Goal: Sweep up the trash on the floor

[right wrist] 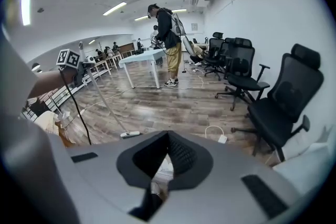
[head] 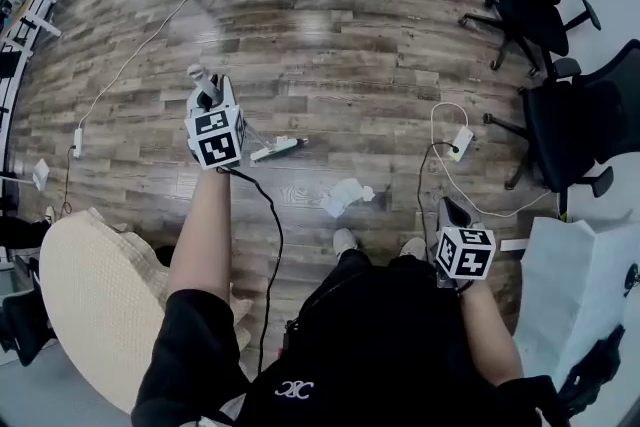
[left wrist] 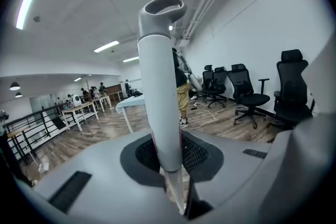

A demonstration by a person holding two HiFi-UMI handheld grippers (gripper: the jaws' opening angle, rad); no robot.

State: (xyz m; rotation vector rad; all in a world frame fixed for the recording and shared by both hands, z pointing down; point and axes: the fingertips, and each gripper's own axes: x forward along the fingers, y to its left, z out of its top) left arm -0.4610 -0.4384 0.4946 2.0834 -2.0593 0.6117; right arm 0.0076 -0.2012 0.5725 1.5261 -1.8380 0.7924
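1 wad (head: pixel 347 195) left of R hand-held gripper (head: pixel 447 212)

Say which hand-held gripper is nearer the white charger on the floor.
Right. The right hand-held gripper is just short of the white charger; the left hand-held gripper is far to its left.

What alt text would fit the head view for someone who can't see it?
Looking down at a wood floor: the left gripper holds a white broom whose head rests near a crumpled white paper by the person's shoes. The right gripper hangs empty beside a white cable.
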